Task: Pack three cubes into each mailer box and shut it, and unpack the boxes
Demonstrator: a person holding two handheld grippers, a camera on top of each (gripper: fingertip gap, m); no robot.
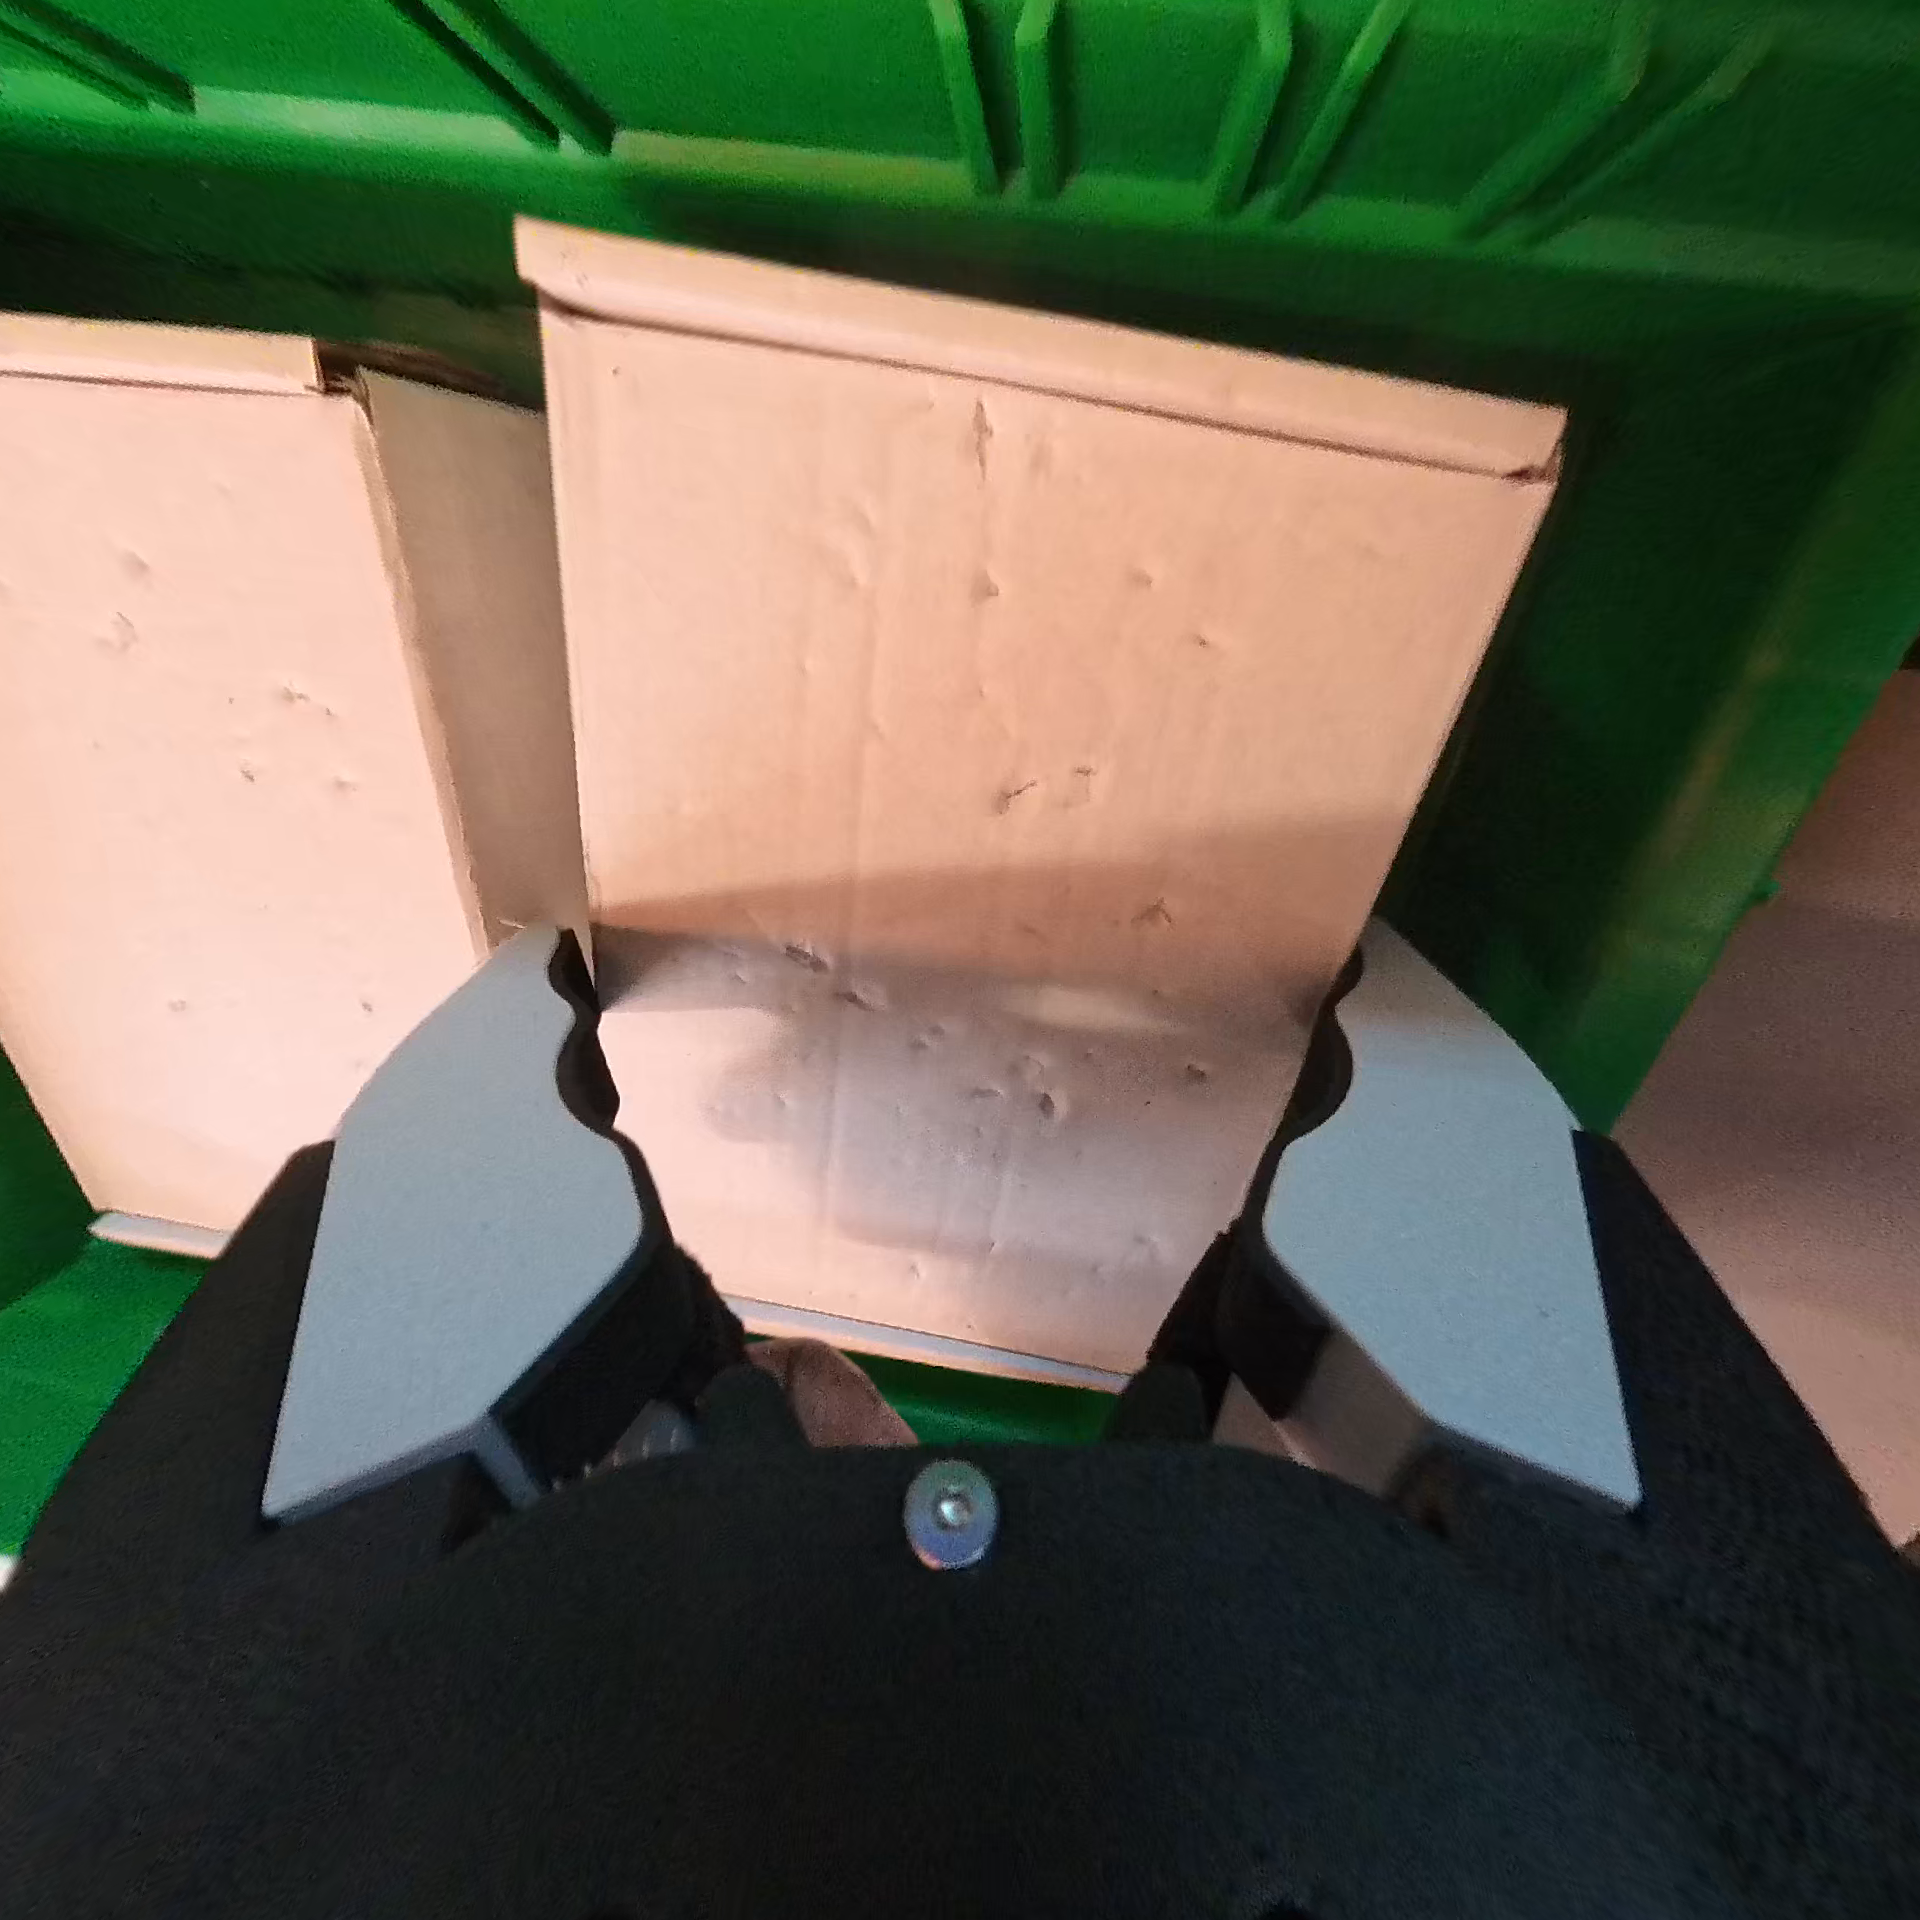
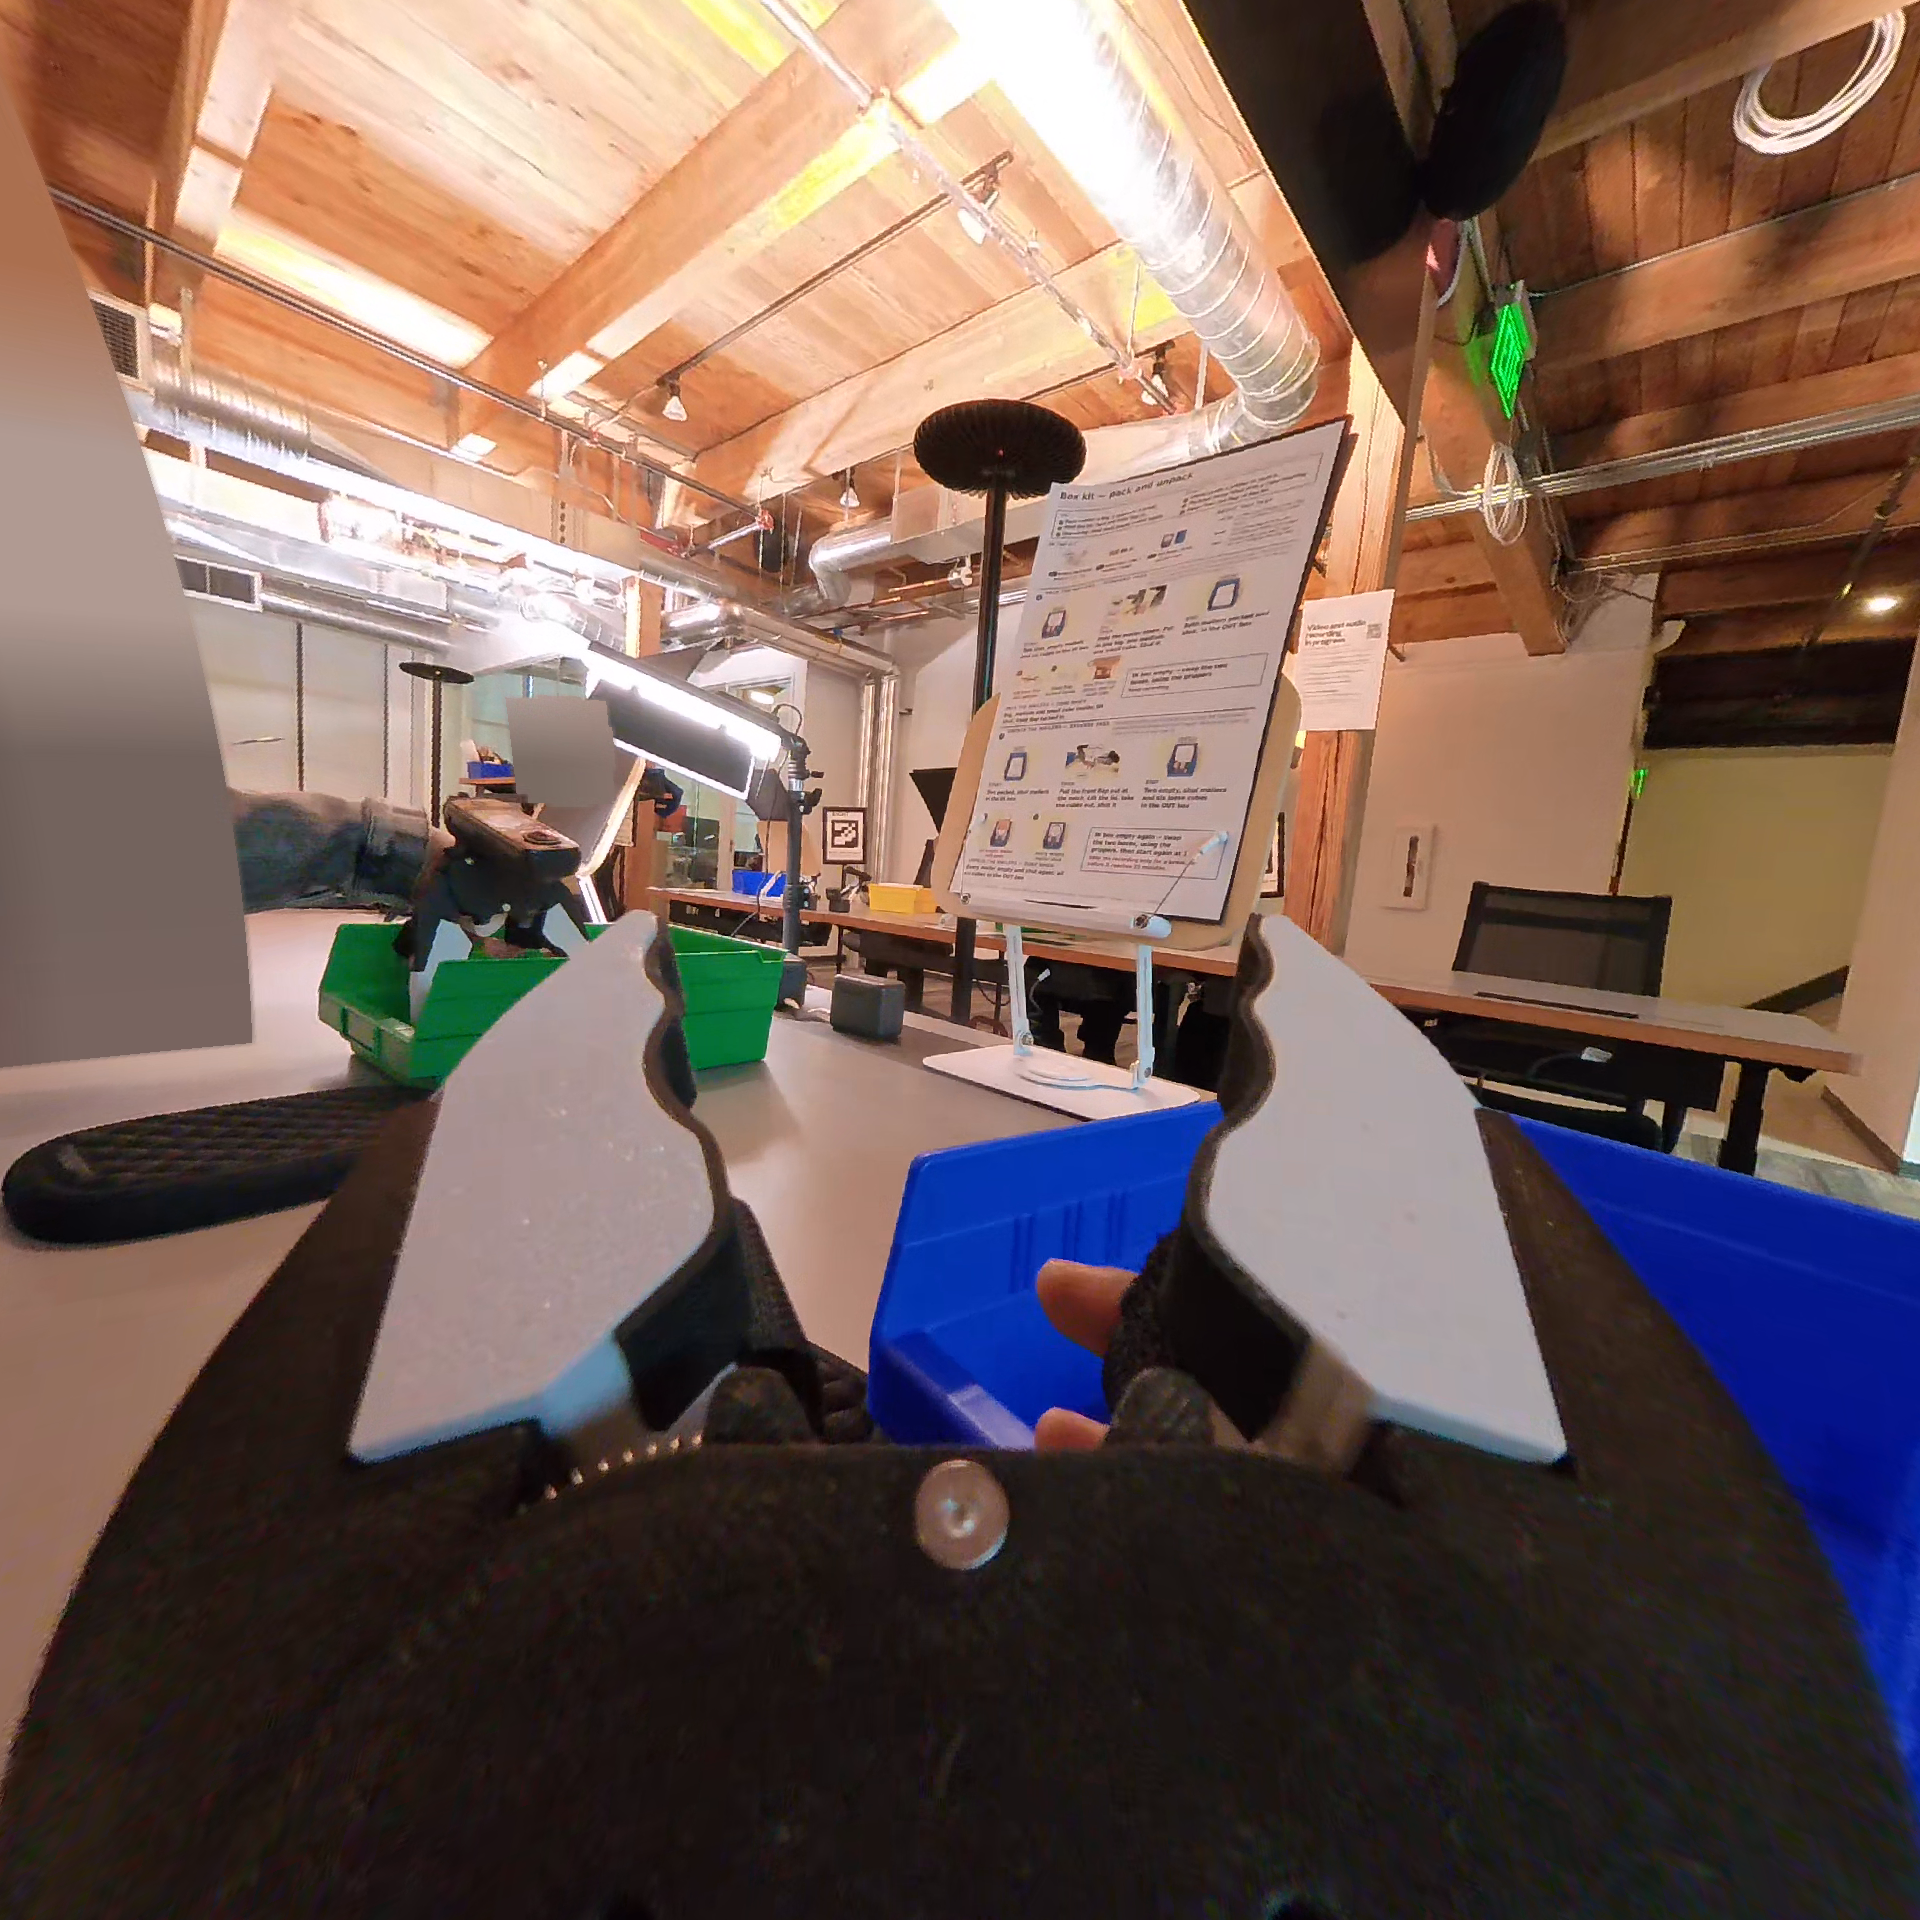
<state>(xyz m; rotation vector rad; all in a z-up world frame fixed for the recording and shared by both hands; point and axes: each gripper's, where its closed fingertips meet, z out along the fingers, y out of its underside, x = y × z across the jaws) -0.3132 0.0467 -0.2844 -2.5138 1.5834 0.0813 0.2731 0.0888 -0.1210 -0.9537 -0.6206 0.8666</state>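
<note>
A closed white mailer box (image 1: 997,748) is being gripped by the left gripper (image 1: 961,977), its two grey fingers (image 1: 488,1132) pressed against the box's opposite side edges inside a green bin (image 1: 1143,114). A second closed mailer box (image 1: 208,748) is lying just beside it on the left, within the same bin, the two touching along one edge. The cardboard of both boxes is dented in many small spots. The right gripper (image 2: 951,997) is being held wide apart and empty above a grey tabletop (image 2: 831,1081), with the near wall of a blue bin (image 2: 997,1226) showing between and below its fingers (image 2: 561,1164). In the right wrist view the green bin (image 2: 468,1013) is being seen farther off on the left of the same table, with the other gripper (image 2: 499,873) reaching down into it and a denim sleeve (image 2: 312,842) behind. A black padded rest (image 2: 177,1153) is lying on the table near the green bin. An instruction sheet (image 2: 1153,707) is being propped upright on a white stand (image 2: 1070,1081) towards the back of the table. The room is being lit by long ceiling lights (image 2: 1049,114) under wooden beams, alongside a silver duct (image 2: 1226,270); more desks and a black office chair (image 2: 1558,935) are standing behind. No cubes are being shown.
</note>
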